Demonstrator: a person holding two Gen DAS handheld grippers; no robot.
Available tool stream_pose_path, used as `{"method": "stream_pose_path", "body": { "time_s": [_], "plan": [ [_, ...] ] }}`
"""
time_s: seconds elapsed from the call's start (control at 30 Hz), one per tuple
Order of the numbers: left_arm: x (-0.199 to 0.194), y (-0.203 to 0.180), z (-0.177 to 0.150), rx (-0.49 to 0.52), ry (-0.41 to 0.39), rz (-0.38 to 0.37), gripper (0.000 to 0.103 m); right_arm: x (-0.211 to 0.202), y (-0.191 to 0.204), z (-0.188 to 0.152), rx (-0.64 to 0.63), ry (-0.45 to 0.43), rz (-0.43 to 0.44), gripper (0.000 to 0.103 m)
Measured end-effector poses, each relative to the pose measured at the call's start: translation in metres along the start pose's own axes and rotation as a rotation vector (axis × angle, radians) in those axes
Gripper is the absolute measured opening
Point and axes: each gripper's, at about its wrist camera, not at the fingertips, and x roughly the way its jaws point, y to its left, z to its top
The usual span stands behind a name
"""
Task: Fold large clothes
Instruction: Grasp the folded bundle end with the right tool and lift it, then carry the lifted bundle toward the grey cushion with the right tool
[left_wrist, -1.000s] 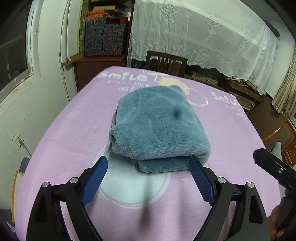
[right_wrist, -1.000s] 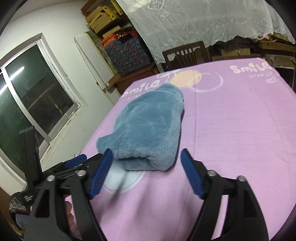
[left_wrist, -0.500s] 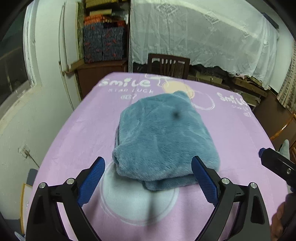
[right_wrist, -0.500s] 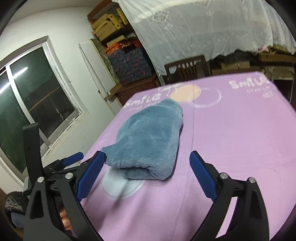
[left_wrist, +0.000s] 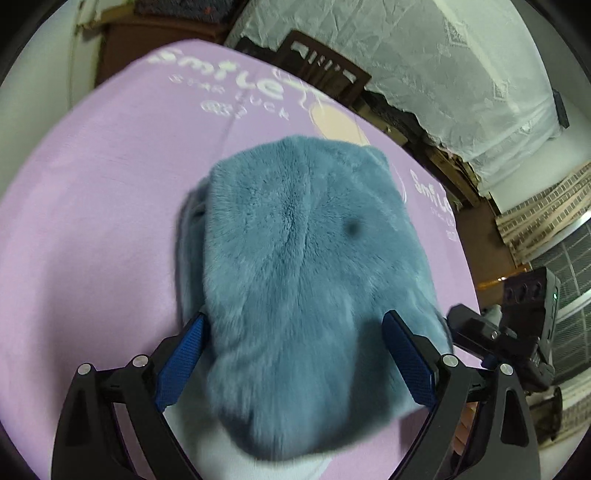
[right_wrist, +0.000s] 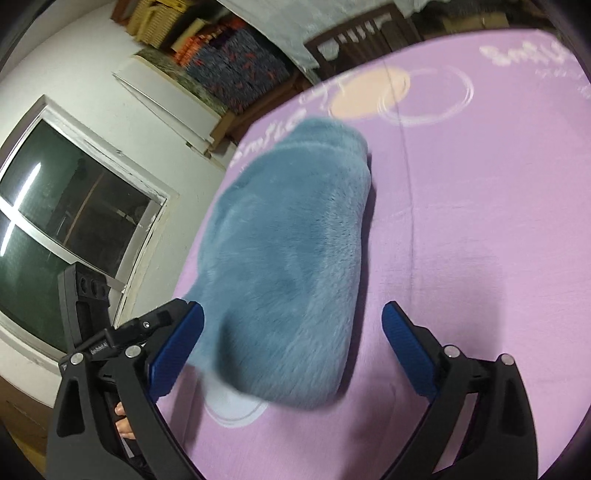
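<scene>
A folded blue fluffy garment (left_wrist: 303, 266) lies on the purple cloth-covered table (left_wrist: 92, 221). It also shows in the right wrist view (right_wrist: 291, 258). My left gripper (left_wrist: 295, 362) is open, its blue-padded fingers on either side of the garment's near end, just above it. My right gripper (right_wrist: 291, 354) is open too, over the garment's near right corner, with the left pad at the garment's edge. Each gripper shows at the edge of the other's view. Neither holds anything.
A dark wooden chair (left_wrist: 325, 74) stands behind the table's far edge, with a white lace cloth (left_wrist: 443, 74) over furniture beyond it. A window (right_wrist: 66, 229) and a white wall lie to the left. Shelves with boxes (right_wrist: 236, 77) are at the far left corner.
Both grippers have moved forward and down toward the garment, which now fills much more of both views. The garment has not moved. Both stay open.
</scene>
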Motion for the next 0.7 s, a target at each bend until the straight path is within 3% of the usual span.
{"method": "stream_pose_path", "body": {
  "time_s": [0.17,0.23,0.4,0.53,0.6,0.7],
  "plan": [
    [0.015,0.004,0.011,-0.008,0.023,-0.046,0.094,0.035,-0.011,0.018,0.027,0.061,0.036,0.095],
    [0.017,0.004,0.012,-0.007,0.030,-0.064,0.089,0.047,-0.015,0.023,0.043,0.080,0.060,0.096],
    [0.018,0.001,0.011,-0.004,0.019,-0.073,0.078,0.061,-0.013,0.029,0.028,0.041,0.120,0.098],
    [0.016,-0.008,0.009,0.026,0.001,-0.066,0.074,0.068,-0.008,0.026,-0.007,0.047,0.143,0.079],
    [0.010,-0.015,0.008,0.039,-0.016,-0.083,0.072,0.063,-0.017,0.026,0.039,0.041,0.215,0.067],
    [0.000,-0.028,0.004,0.052,-0.039,-0.095,0.072,0.053,-0.024,0.024,0.092,0.032,0.315,0.062]
  ]
}}
